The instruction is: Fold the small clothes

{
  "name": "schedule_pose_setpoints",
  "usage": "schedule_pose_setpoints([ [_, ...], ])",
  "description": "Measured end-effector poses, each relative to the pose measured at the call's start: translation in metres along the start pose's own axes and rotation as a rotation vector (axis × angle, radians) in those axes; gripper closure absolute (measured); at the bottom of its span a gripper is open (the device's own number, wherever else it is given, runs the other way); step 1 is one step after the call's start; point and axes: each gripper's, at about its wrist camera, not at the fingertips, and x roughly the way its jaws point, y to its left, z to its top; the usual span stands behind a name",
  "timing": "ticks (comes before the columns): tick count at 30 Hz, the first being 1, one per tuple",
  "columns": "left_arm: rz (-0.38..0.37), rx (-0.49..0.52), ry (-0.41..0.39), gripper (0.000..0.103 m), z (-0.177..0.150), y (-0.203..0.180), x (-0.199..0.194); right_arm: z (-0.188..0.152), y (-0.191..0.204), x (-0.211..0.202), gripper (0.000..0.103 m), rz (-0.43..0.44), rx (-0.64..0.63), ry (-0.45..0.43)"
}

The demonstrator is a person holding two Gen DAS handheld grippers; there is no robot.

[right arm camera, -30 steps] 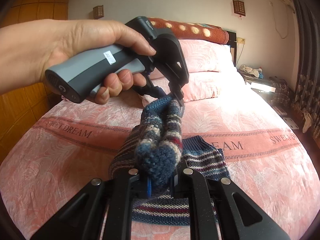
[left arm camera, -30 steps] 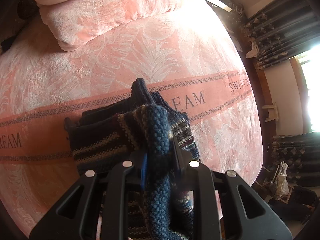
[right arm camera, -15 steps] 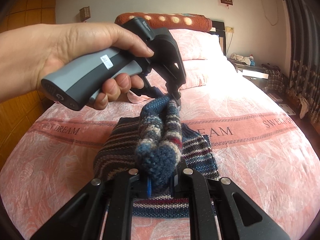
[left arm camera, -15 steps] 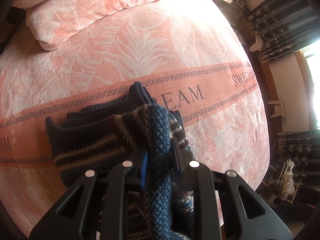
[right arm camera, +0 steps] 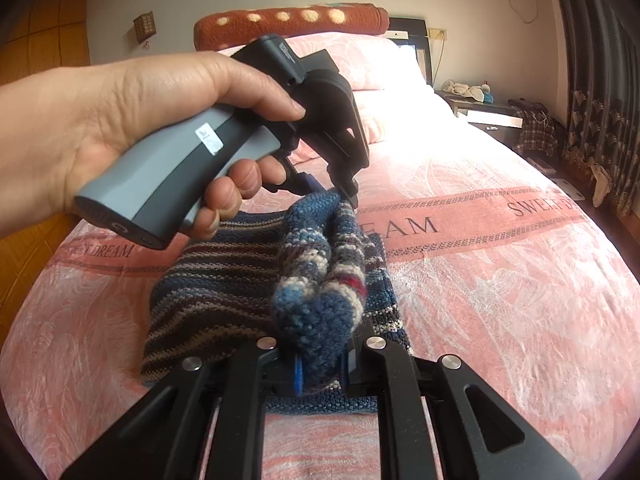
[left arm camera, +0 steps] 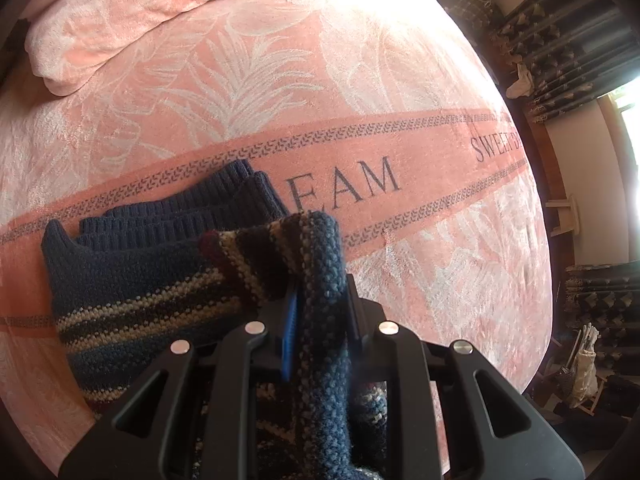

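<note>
On the pink bed (right arm camera: 500,320), near the woven band that reads SWEET DREAM, a small striped knit sweater (right arm camera: 216,280) lies partly folded, and both tools grip its raised edge. At the left of the right wrist view, the person's hand (right arm camera: 132,128) holds the left gripper (right arm camera: 344,194), which reaches down to the far end of a lifted roll of blue, tan and maroon knit; its jaws are clenched on that fabric, as the left wrist view confirms, with the cloth pinched between the two fingers (left arm camera: 294,320). In the middle of the scene the body of the sweater rests flat on the bedspread, its dark ribbed hem (left arm camera: 192,216) lying at the far left side in the left wrist view. The near end of the same roll sits in the right gripper (right arm camera: 320,360), whose jaws are likewise grasping the knit, with a bunched fold bulging above them. To the right, the bed is bare up to the curtains (right arm camera: 596,100) and a nightstand (right arm camera: 484,114).

As I judge it, the fold is in mid-course: one edge has been picked up by both ends and hangs above the flat part, but it is not yet laid down. What remains is to carry this edge across, lower it onto the body, let go, and likely smooth or fold once more. Whether the sleeves are already tucked in cannot be told.
</note>
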Motion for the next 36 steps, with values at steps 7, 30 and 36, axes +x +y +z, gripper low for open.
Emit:
schedule_pose_setpoints([
  [7, 0.048, 0.033, -0.049, 0.089, -0.004, -0.016, 0.021, -0.02, -0.038, 0.017, 0.092, 0.108, 0.149, 0.064],
  [30, -0.297, 0.236, -0.308, 0.046, -0.101, 0.041, -0.11, -0.019, -0.118, 0.106, 0.079, 0.609, 0.412, 0.482],
  [36, -0.465, 0.157, -0.211, 0.049, -0.157, 0.088, -0.076, -0.002, -0.138, 0.094, 0.053, 0.627, 0.444, 0.429],
])
